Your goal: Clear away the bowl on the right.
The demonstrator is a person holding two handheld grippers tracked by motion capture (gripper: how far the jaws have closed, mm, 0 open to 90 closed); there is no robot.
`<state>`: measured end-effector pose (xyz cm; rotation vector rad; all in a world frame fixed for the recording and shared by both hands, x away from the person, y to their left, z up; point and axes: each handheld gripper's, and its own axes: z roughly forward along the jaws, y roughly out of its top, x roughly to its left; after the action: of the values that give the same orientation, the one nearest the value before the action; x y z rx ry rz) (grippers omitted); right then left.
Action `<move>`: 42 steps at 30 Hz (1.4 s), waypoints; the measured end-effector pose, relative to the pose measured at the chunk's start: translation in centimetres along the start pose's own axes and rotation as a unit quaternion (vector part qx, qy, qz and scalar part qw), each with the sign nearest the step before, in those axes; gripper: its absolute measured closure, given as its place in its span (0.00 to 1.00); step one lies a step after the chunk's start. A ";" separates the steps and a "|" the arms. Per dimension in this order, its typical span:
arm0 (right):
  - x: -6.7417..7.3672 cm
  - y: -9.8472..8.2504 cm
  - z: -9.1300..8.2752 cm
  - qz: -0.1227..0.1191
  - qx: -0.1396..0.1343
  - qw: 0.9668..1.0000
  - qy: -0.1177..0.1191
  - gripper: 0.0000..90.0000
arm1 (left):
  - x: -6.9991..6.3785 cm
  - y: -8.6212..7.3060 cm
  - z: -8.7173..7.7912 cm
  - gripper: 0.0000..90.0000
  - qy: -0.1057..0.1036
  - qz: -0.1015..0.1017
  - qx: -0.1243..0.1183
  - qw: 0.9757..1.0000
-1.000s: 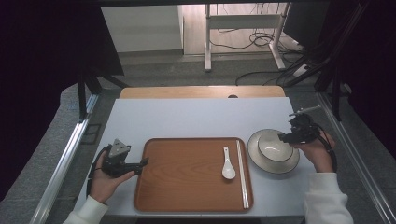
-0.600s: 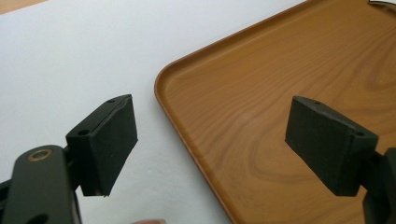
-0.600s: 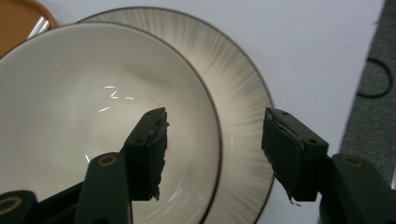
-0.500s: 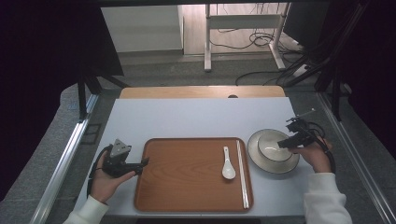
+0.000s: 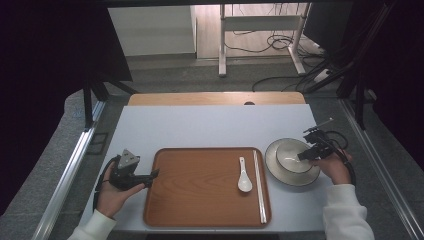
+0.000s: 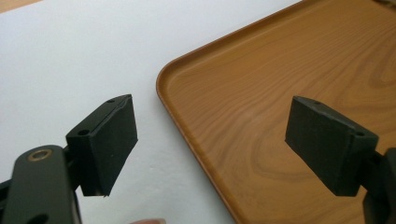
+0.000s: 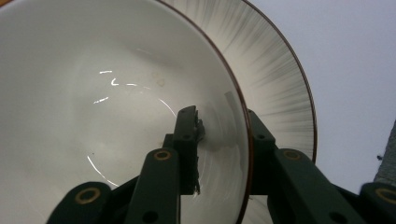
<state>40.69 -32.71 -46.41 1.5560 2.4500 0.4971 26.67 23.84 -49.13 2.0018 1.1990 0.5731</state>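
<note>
A white bowl (image 5: 289,160) with a brown rim stands on a streaked plate (image 5: 274,172) at the table's right. My right gripper (image 5: 302,156) straddles the bowl's right wall. In the right gripper view one jaw is inside the bowl (image 7: 93,93) and the other is outside, over the plate (image 7: 275,79). The right gripper (image 7: 220,114) has just been closing its jaws and now pinches the wall. My left gripper (image 5: 152,174) rests open at the left edge of the wooden tray (image 5: 200,195). Its pads stand wide apart (image 6: 210,144) over the tray's corner (image 6: 280,93), holding nothing.
A white spoon (image 5: 243,176) and a pair of chopsticks (image 5: 259,185) lie in the right part of the tray. The white tabletop (image 5: 210,127) stretches bare behind the tray. Metal rails run along both sides of the table.
The right gripper has sunk onto the bowl and its jaws have closed on the bowl's right wall. The left hand has kept still.
</note>
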 end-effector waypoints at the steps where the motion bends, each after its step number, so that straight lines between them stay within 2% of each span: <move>1: -0.1 0.0 -0.1 0.003 0.000 1.000 0.004 0.82 | 0.0 0.0 0.0 0.18 0.000 0.000 0.000 1.000; 5: -0.5 -0.1 -0.2 0.019 -0.005 1.000 0.019 0.86 | 0.0 0.0 0.0 0.18 0.000 0.001 0.000 1.000; 8: -0.5 0.0 -0.6 0.020 -0.012 0.999 0.022 0.89 | 0.0 0.0 0.0 0.18 0.001 0.001 0.001 1.000; 13: -0.1 0.1 -1.1 0.015 -0.024 0.999 0.020 0.92 | 0.0 0.0 0.0 0.18 0.001 0.001 0.001 1.000; 19: 0.2 0.2 -1.3 0.011 -0.021 1.000 0.011 0.92 | 0.1 0.0 0.0 0.18 0.002 0.001 0.000 1.000; 24: 0.3 0.2 -1.5 0.005 -0.029 0.999 0.022 0.92 | 0.1 0.0 0.0 0.18 -0.001 -0.002 -0.002 1.000; 29: 0.4 0.2 -2.5 0.003 -0.052 0.998 0.044 0.92 | 0.1 0.0 0.0 0.18 -0.003 -0.004 -0.001 1.000; 36: 0.9 0.4 -3.9 -0.007 -0.077 0.996 0.049 0.92 | 0.1 0.0 0.0 0.18 -0.003 -0.002 0.000 1.000; 39: 1.2 0.5 -4.4 -0.009 -0.089 0.995 0.041 0.92 | 0.0 0.0 0.1 0.18 -0.002 -0.003 0.002 1.000; 42: 1.5 0.5 -4.8 -0.017 -0.095 0.994 0.048 0.92 | 0.0 0.0 0.1 0.18 -0.002 -0.002 0.003 1.000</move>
<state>38.86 -31.94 -41.74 1.4436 2.4098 0.7910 26.77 23.77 -49.21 2.0043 1.2042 0.5633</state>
